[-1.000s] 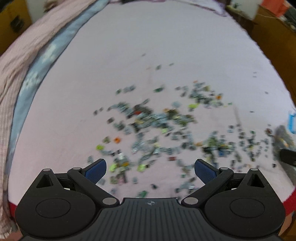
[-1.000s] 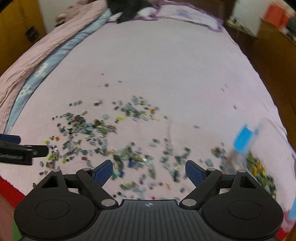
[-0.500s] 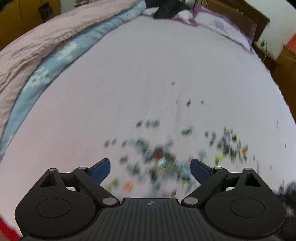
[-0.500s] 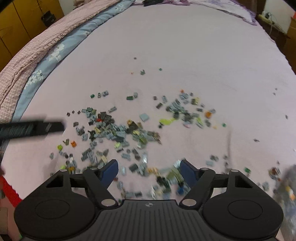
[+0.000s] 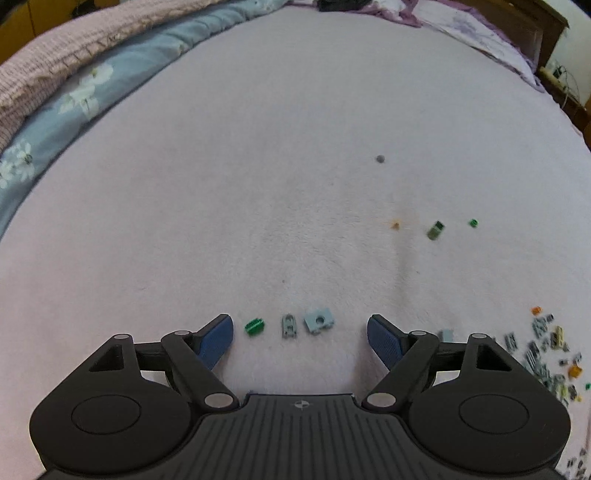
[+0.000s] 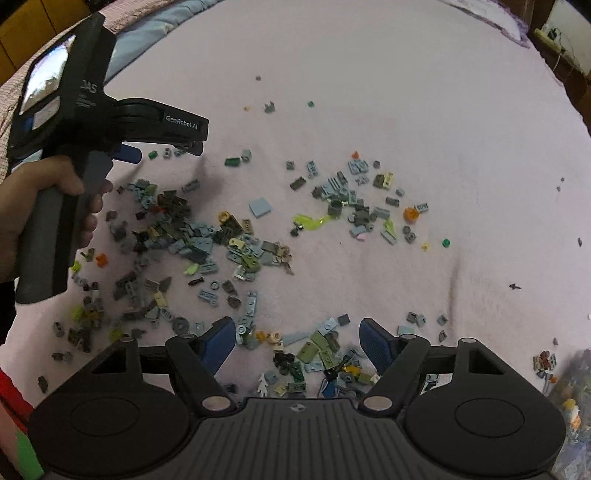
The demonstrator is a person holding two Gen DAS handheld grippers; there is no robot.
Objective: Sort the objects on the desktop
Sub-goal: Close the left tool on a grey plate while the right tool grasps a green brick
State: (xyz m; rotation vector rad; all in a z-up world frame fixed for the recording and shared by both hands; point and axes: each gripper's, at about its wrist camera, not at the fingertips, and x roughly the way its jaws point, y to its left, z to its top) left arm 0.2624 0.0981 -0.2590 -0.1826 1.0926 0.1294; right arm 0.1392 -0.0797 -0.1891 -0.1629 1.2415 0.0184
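- A pale pink bed sheet (image 5: 258, 166) covers the bed.
- A blue flowered quilt (image 5: 74, 92) lies beside a pink checked blanket (image 5: 55, 48).
- Wooden headboard (image 5: 532, 26) behind.

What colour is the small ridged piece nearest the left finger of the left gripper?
Bright green. The ridged piece shows best in the left wrist view.

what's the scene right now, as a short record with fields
surface: pale pink bedsheet
main pile: small toy bricks, mostly grey, scattered loose
left gripper: open, jaws have just been closing; green brick, grey piece and pale blue square brick lie between the fingers, untouched
right gripper: open over the near bricks, gripping nothing
hand: holds the left gripper's handle
odd items: orange round piece, lime curvy piece
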